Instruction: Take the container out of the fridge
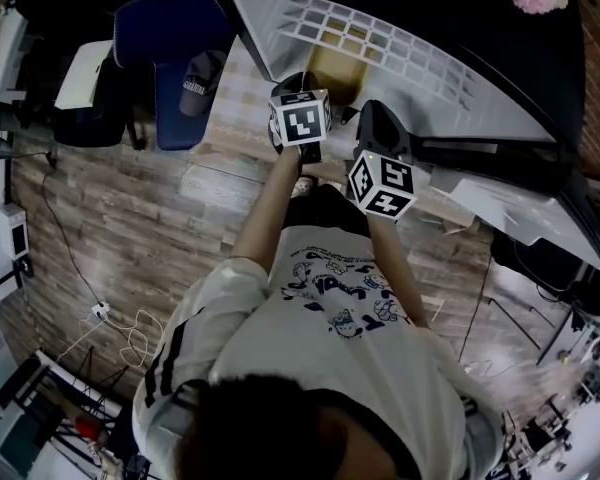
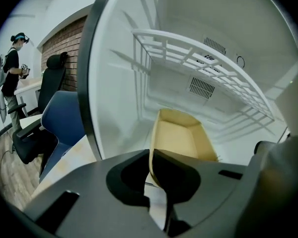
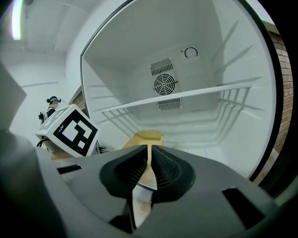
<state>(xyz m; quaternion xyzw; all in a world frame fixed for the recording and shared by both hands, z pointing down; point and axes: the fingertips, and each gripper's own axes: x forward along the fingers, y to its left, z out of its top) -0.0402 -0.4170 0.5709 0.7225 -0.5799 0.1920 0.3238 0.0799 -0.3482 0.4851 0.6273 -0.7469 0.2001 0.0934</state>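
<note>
A tan, open-topped container (image 1: 334,69) sits low in the open fridge (image 1: 450,78), under the white wire shelf (image 1: 380,43). My left gripper (image 1: 298,83) reaches in from the front. In the left gripper view my left gripper (image 2: 152,158) is shut on the container's (image 2: 181,139) near wall. My right gripper (image 1: 368,116) is just to its right. In the right gripper view my right gripper (image 3: 149,155) is shut on the container's (image 3: 145,138) thin rim. The left gripper's marker cube (image 3: 69,128) shows beside it.
A blue chair (image 1: 170,58) stands left of the fridge, with a black office chair (image 2: 52,81) behind it. A person (image 2: 12,66) stands far off at a desk. The wire shelf (image 3: 179,98) spans the fridge above the container. Cables (image 1: 120,338) lie on the wooden floor.
</note>
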